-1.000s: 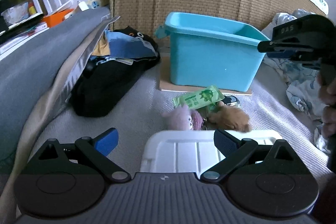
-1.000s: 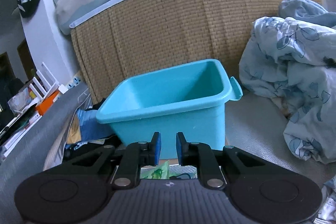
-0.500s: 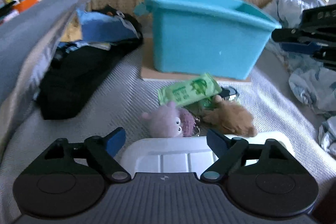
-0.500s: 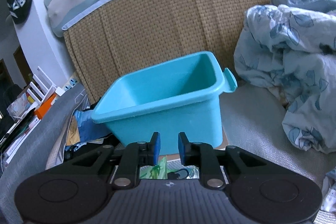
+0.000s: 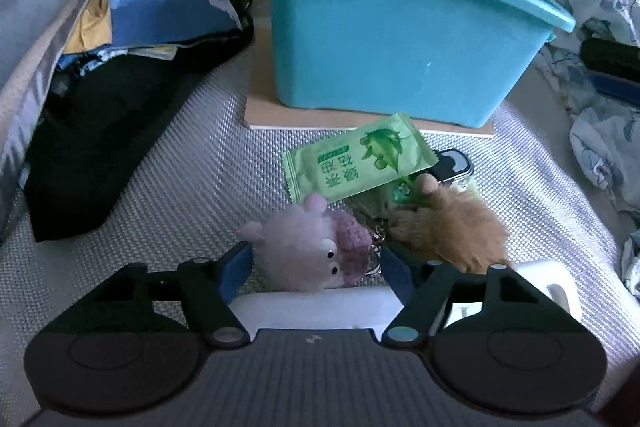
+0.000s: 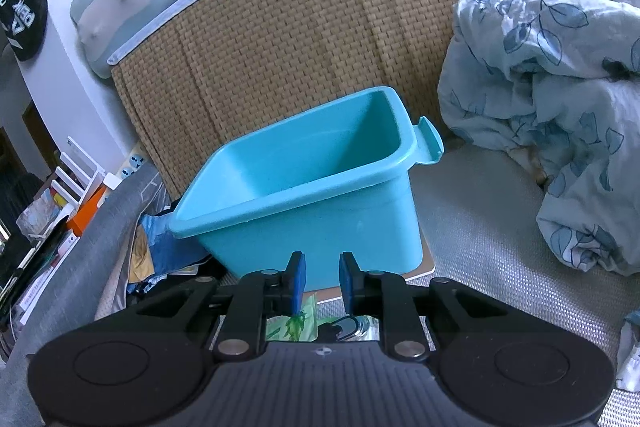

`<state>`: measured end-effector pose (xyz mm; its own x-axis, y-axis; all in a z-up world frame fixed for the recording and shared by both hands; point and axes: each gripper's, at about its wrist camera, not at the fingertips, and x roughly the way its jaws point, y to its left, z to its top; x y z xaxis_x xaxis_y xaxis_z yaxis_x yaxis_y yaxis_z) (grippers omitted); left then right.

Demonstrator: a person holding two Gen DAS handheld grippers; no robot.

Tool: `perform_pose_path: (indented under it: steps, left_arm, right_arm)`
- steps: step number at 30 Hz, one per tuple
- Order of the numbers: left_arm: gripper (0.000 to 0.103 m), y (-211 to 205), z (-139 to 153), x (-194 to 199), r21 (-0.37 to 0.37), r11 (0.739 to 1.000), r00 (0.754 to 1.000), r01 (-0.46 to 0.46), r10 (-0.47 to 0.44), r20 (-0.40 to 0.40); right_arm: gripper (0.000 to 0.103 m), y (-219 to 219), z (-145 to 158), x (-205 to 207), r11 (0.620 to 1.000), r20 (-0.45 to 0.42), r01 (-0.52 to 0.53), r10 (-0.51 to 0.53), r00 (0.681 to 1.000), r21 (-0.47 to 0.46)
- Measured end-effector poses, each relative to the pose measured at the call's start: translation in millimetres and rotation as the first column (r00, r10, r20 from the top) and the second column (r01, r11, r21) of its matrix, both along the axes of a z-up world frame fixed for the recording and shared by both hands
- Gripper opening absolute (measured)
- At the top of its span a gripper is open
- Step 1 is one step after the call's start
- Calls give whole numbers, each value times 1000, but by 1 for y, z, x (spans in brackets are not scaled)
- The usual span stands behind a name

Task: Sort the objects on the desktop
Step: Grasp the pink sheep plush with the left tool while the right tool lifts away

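A pink plush keychain [image 5: 304, 251] lies on the grey mat between the jaws of my left gripper [image 5: 316, 267], which are closing; the blue pads stand just beside it and do not visibly press. A brown plush [image 5: 452, 227] lies to its right, with a green snack packet [image 5: 360, 163] and a small dark gadget [image 5: 452, 163] behind them. Below the gripper sits a white plastic box [image 5: 320, 307]. The teal bin [image 5: 392, 39] stands behind on a board. My right gripper [image 6: 322, 281] hovers shut and empty before the bin [image 6: 320, 211].
A black bag with blue clothes [image 5: 120, 99] lies at the left beside a grey cushion. A crumpled blue floral quilt [image 6: 540, 107] fills the right. The woven headboard [image 6: 320, 47] rises behind the bin. A thin wooden board [image 5: 264, 107] sits under the bin.
My left gripper moved forward and down over the white box to the pink plush, and its jaws narrowed around it. The right gripper barely moved and stayed shut.
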<state>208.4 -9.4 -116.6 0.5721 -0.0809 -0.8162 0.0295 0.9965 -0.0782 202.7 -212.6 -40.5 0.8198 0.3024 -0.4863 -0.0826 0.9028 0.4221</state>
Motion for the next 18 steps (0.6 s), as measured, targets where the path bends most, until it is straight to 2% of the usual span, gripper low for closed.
perform_pose_path:
  steps: [7, 15, 18]
  left_arm:
    - [62, -4, -12, 11, 9, 1000, 999, -4, 5, -48]
    - [59, -8, -14, 21, 32, 999, 999, -9, 10, -43]
    - [55, -6, -14, 23, 22, 999, 999, -24, 25, -29]
  right_arm:
    - [23, -3, -3, 1, 1000, -22, -4, 4, 1000, 27]
    - [23, -3, -6, 3, 1000, -38, -8, 9, 999, 29]
    - [25, -5, -8, 3, 999, -48, 0, 1, 999, 33]
